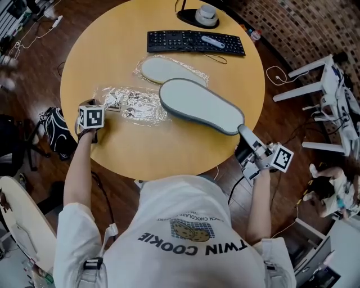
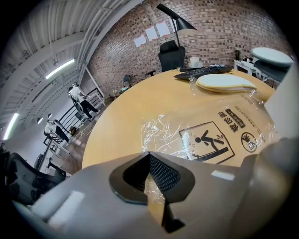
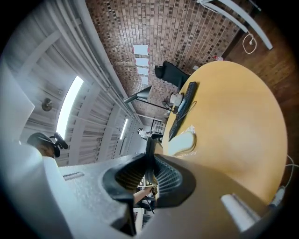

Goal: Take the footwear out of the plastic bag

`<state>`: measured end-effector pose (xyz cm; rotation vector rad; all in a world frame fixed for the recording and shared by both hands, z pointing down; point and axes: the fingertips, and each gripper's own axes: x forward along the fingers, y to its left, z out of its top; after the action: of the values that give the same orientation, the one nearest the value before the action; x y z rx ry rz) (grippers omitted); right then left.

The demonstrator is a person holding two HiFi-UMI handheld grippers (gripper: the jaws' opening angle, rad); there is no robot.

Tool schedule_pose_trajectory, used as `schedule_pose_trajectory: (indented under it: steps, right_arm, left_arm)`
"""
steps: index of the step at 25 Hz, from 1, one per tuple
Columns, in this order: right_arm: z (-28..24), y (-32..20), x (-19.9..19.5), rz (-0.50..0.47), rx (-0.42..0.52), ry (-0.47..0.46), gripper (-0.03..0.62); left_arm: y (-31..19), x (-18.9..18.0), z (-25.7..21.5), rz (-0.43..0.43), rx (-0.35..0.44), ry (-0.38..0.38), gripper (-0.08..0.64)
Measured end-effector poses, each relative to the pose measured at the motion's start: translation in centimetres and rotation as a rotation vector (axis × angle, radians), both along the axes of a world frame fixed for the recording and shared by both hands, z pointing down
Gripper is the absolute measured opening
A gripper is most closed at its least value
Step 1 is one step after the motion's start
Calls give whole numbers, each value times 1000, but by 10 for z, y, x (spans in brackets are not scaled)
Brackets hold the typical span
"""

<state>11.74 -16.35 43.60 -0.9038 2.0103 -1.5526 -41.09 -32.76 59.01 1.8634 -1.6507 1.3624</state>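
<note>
Jaws of the left gripper [image 1: 91, 117] pinch the near edge of the plastic bag [image 1: 132, 102] in the head view; the right gripper [image 1: 245, 135] clamps the heel of the flat slipper [image 1: 199, 105], which stretches away from its jaws over the bench [image 1: 169, 152], seemingly out of the bag. Left gripper view: the bag's limp, slippery plastic caught between the jaws. Right gripper view: the slipper's thin rim gripped between them. It looks light and bendy; the heel rim suits holding

The round wooden table [image 1: 185, 147] is seen carrying a black keyboard [image 1: 194, 42] and lamp base [image 1: 205, 16] at the far edge; nearer, a wrapped pale sole [image 1: 166, 70] and a clear plastic bag [image 1: 132, 102] are laid flat.
</note>
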Motion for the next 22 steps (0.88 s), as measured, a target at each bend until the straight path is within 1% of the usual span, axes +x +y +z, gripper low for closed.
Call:
schedule_pose_trajectory:
  steps: [7,12,16,22]
  right_arm:
    - [-12,-25,-42,-56,41,-30,60]
    - [-9,-45,-85,-104,46,-62,60]
    - [-1,-59,-121,-150,38,-79,60]
    - [16,-78,-170,-194,17,-84,60]
  left_arm:
    - [-1,-1,-2,-8,13,17,-8]
    - [-2,-2,-1,-5,18,39,-8]
    - [-1,-3,-2,-12,25,62,-8]
    - [0,-4,-3,-13,40,97,-8]
